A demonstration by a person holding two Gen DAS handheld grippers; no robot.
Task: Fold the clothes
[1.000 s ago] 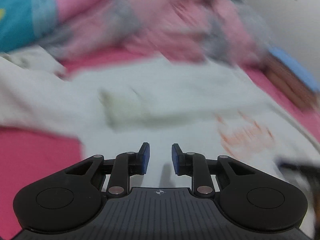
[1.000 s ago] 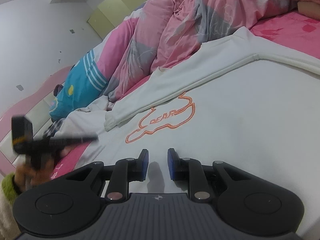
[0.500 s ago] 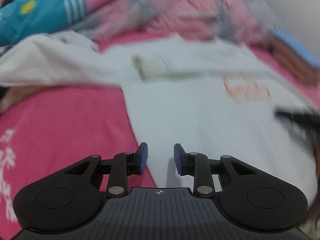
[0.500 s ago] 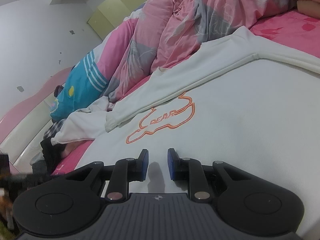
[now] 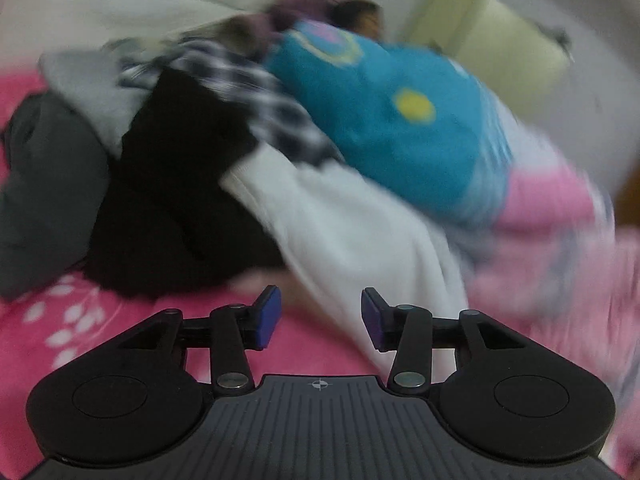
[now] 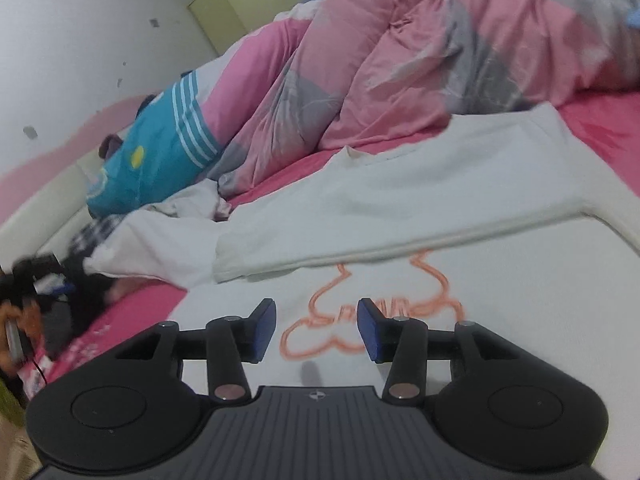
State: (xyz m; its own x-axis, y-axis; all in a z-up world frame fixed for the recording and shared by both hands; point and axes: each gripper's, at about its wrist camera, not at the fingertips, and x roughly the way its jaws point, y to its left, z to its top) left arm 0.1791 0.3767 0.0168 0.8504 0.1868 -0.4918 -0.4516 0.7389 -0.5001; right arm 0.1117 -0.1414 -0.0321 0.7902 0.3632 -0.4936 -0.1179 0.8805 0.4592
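A white sweatshirt [image 6: 500,280] with an orange bear outline [image 6: 372,316] lies flat on the pink bed sheet [image 6: 600,120]; one sleeve [image 6: 400,208] is folded across the chest. My right gripper [image 6: 316,324] is open and empty just above the print. The other sleeve [image 5: 352,232] stretches away in the left wrist view, its cuff near a dark pile. My left gripper [image 5: 320,316] is open and empty, low over the sheet beside that sleeve.
A heap of black [image 5: 172,208], grey [image 5: 44,184] and checked [image 5: 248,92] clothes lies by the left sleeve. A teal cushion [image 5: 400,120] and a pink-grey duvet [image 6: 440,60] lie behind. The left hand shows at the right wrist view's left edge [image 6: 20,320].
My left gripper has swung left off the shirt body toward the outstretched sleeve and clothes pile, and its jaws have opened wider. My right gripper has opened and shifted forward over the print.
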